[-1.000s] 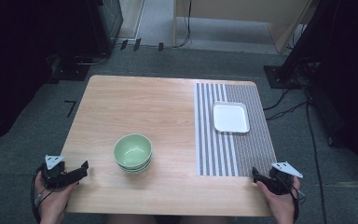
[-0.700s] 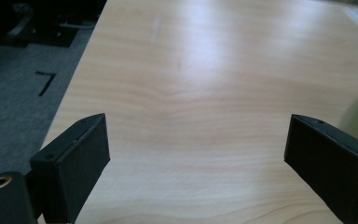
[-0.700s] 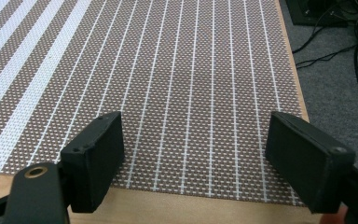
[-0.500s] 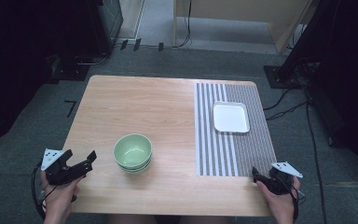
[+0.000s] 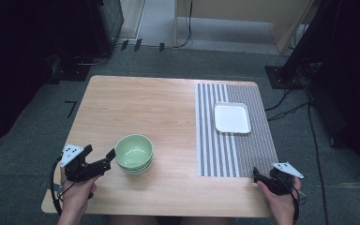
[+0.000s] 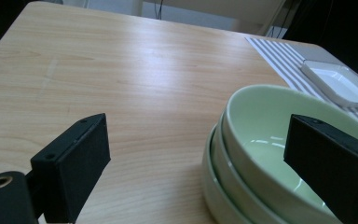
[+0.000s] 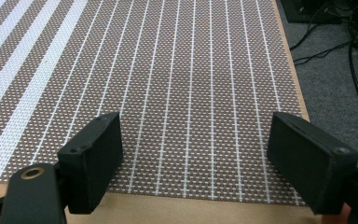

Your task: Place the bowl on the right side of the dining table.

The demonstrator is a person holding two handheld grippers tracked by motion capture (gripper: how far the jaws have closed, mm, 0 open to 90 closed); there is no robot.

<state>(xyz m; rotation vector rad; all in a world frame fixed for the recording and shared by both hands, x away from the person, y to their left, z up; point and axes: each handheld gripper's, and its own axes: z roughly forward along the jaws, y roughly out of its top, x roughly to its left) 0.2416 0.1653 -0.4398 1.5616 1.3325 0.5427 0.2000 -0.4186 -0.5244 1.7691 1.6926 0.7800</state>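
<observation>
Green bowls (image 5: 133, 153), stacked, sit on bare wood at the near left of the desk (image 5: 159, 108), well apart from the white square plate (image 5: 232, 118) on the striped mat (image 5: 236, 140).

High view: left tongs (image 5: 99, 156) at the stack's left side, jaws apart, the nearer tip just beside the rim. Cannot tell whether it touches. Right tongs (image 5: 258, 174) low at the mat's near right corner, well away from the bowls.

Left gripper view: left tongs (image 6: 209, 172) wide apart. One jaw stands over open desk (image 6: 121, 79) to the left; the other stands in front of the top bowl's hollow. At least two bowls (image 6: 261, 154) nested, possibly three; the seam between the rims is clear. The plate (image 6: 340, 81) shows far off on the mat (image 6: 279, 53).

Right gripper view: right tongs (image 7: 193, 163) apart, holding nothing, over the mat (image 7: 186, 70) near its front edge; a strip of the desk (image 7: 191, 210) shows below.

Step in hand, by my reading: taking the top bowl by its rim. To do it well, set one jaw inside the wall and one outside, above the seam, so only the top bowl is pinched. Bite deep enough on the smooth glaze to stop slipping. Lift straight up; a tilt may drag the lower bowl along.
</observation>
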